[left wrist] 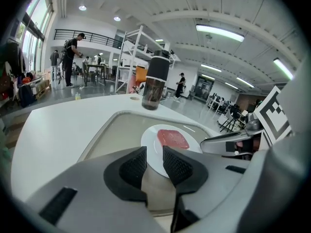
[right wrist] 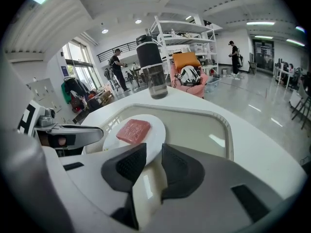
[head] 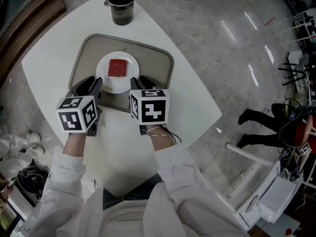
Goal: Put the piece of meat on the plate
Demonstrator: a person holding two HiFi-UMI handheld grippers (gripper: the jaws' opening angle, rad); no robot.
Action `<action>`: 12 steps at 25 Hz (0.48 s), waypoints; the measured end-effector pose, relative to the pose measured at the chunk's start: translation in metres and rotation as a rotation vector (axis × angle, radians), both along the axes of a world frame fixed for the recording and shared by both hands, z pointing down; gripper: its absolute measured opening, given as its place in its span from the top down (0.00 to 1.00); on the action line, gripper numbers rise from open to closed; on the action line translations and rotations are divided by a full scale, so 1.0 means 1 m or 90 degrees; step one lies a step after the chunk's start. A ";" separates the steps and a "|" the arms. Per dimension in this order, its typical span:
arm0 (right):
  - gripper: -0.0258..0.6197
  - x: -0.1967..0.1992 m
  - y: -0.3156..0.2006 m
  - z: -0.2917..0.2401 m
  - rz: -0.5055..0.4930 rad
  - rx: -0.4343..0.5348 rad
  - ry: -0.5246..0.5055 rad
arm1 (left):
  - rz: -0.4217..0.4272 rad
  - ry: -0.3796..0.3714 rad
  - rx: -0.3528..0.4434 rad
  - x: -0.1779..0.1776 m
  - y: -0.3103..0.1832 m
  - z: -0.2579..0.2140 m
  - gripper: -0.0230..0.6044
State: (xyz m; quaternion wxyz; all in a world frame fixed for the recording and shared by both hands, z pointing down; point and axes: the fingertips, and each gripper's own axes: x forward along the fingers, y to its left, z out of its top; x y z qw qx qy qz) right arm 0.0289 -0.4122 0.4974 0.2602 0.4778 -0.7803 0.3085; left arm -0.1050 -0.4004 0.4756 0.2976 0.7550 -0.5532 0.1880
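- The left gripper [head: 95, 86] points forward, away from the person, level over the near left corner of the tray [head: 165, 65]. Its tips are just beside the near left rim of the plate [head: 104, 65]. Its jaws [left wrist: 154, 160] are a narrow gap apart and hold nothing.
- The left sleeve [head: 59, 179] is white and reaches forward from the body.
- The piece of meat [head: 117, 68] lies flat on the middle of the white plate, which sits in the tray on the white table [head: 47, 78]. The slab is red and close to square, so no long axis is clear. Its sides run roughly parallel to the tray's edges.
- A dark tumbler [head: 121, 9] stands upright beyond the tray, at the table's far edge.
- The right gripper [head: 139, 83] lies alongside the left one and angles slightly inward. Its tips are at the plate's near right rim. Its jaws [right wrist: 153, 161] are narrowly parted and empty.
- The right sleeve [head: 175, 167] is also white.
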 end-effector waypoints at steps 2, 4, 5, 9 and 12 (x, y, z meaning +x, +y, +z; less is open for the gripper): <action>0.80 0.000 0.003 -0.006 -0.001 0.009 -0.009 | 0.004 0.009 0.009 0.001 0.004 -0.006 0.79; 0.80 -0.002 0.010 -0.014 -0.005 0.018 -0.023 | 0.006 0.022 0.015 0.002 0.010 -0.012 0.79; 0.80 -0.003 0.015 -0.020 -0.007 0.024 -0.033 | 0.008 0.031 0.017 0.003 0.014 -0.016 0.79; 0.86 -0.005 0.037 -0.049 0.004 0.072 -0.068 | 0.030 0.055 0.036 0.005 0.034 -0.036 0.79; 0.91 -0.008 0.057 -0.069 0.009 0.111 -0.077 | 0.066 0.088 0.061 0.011 0.054 -0.054 0.80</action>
